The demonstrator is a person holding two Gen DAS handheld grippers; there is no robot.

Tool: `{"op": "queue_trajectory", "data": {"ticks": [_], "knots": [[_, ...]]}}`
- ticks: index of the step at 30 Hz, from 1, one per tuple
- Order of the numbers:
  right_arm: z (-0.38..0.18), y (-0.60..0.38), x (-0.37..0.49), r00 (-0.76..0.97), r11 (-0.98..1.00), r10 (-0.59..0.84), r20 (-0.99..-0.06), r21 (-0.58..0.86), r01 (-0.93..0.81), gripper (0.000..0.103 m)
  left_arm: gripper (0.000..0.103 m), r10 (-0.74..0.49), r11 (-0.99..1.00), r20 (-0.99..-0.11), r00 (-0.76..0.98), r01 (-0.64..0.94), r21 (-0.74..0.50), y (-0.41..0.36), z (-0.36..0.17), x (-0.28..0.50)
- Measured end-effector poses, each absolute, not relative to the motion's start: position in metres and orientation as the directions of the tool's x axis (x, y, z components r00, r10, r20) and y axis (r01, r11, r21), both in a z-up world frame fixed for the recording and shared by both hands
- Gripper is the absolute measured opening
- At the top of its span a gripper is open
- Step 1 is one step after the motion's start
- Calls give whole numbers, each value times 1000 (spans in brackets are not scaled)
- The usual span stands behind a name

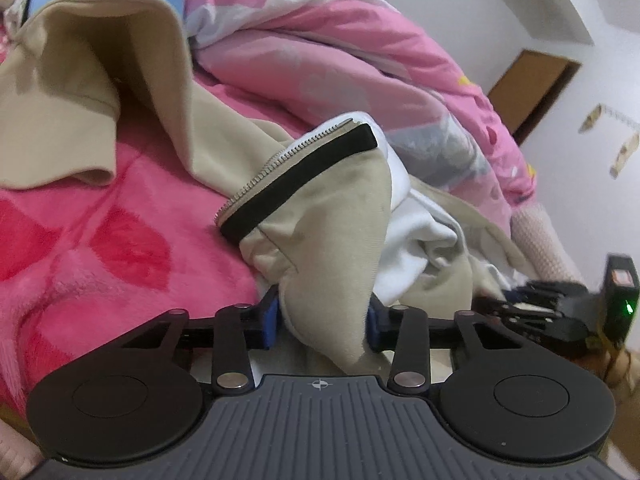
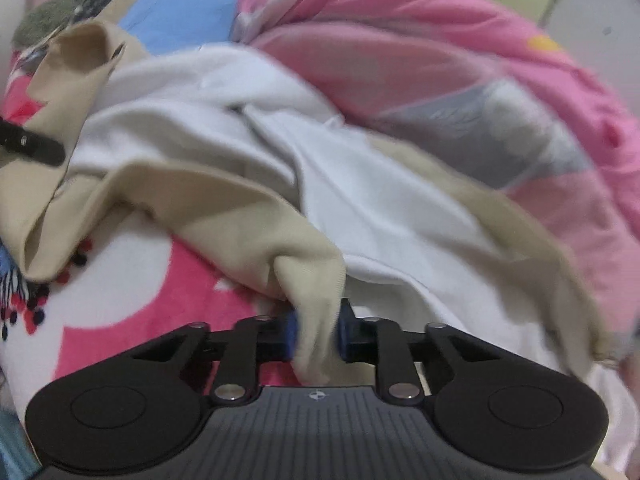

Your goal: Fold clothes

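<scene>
Garment: the beige zip jacket (image 1: 320,216), white-lined, lay crumpled on the pink fleece blanket (image 1: 100,248) covering the bed, its far side pushed up against the bunched pink quilt (image 1: 340,60).
Zipper: a run of metal zipper teeth (image 1: 280,160) with a black tape edge stood up from the heap, just ahead of the left gripper.
Left gripper: the left gripper (image 1: 322,322) had its blue pads pressed on a thick fold of beige cloth below the zipper edge; jaws narrow, cloth pinched between them.
Right gripper: the right gripper (image 2: 316,332) was clamped on a thinner beige fold near the near edge of the bed; jaws nearly closed, cloth held.
Sleeve: a loose beige sleeve (image 1: 80,92) trailed off towards the far left corner of the blanket, apart from both grips.
Step in hand: by my reading, both holds were just secured and the jacket was ready to be lifted and spread.
Doing it well: lift both hands together, draw them apart so the body hangs flat, and let the sleeve fall free before laying it down.
Watch for: the left bite looked bulky, perhaps several layers; it could drag the lining along or slip.
Space: the quilt crowded the far side, so laying the jacket on the open near part of the blanket seemed wiser.
</scene>
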State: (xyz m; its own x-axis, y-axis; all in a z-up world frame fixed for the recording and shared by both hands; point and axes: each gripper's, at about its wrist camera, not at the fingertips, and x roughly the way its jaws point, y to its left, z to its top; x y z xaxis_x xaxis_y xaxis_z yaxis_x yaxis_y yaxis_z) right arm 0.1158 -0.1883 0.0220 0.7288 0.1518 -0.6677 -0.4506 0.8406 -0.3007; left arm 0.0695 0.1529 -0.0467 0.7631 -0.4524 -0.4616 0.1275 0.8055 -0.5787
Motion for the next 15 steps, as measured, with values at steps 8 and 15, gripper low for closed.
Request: {"op": "queue_trajectory", "data": {"ticks": [8, 15], "knots": [[76, -220, 35, 831, 871, 172, -530, -312, -379, 16, 30, -422, 771, -423, 802, 71, -633, 171, -38, 62], [77, -243, -33, 802, 839, 165, -574, -346, -419, 14, 29, -409, 782, -420, 810, 74, -619, 169, -32, 53]]}}
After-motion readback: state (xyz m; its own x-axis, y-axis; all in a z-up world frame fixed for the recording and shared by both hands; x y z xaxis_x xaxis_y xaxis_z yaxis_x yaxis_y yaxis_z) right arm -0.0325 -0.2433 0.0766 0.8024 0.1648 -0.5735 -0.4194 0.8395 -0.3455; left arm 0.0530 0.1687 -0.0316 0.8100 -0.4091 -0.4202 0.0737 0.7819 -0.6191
